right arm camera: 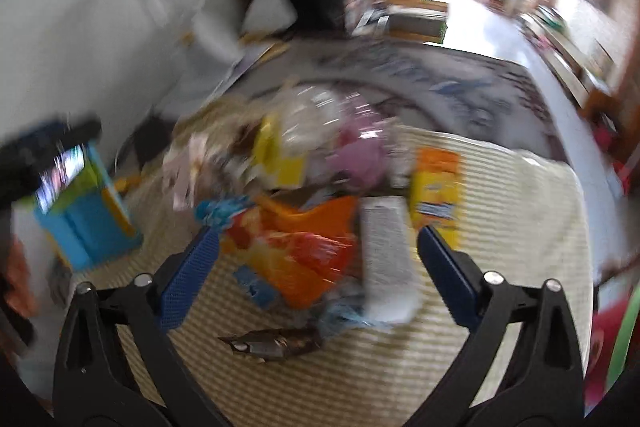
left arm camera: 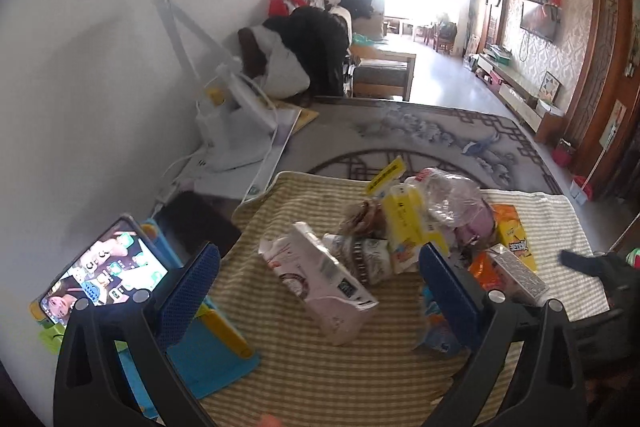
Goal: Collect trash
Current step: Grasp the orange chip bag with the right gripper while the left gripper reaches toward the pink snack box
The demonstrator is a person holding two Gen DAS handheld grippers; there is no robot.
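A heap of trash lies on a striped cloth (left arm camera: 300, 367). In the left wrist view my left gripper (left arm camera: 316, 267) stands open over it. A pink-white carton (left arm camera: 320, 279) lies between its fingers, clear of both pads. Behind are a yellow carton (left arm camera: 404, 223), crumpled clear plastic (left arm camera: 448, 195) and an orange packet (left arm camera: 512, 239). The right wrist view is blurred. There my right gripper (right arm camera: 316, 255) is open above an orange snack bag (right arm camera: 304, 255) and a silver-white carton (right arm camera: 386, 255). A brown wrapper (right arm camera: 272, 343) lies nearer the camera.
A phone (left arm camera: 104, 275) leans on a blue and yellow stand (left arm camera: 208, 355) at the cloth's left edge, close to my left finger. A white appliance with cables (left arm camera: 236, 131) sits by the wall. The grey patterned tabletop (left arm camera: 420, 139) stretches beyond the cloth.
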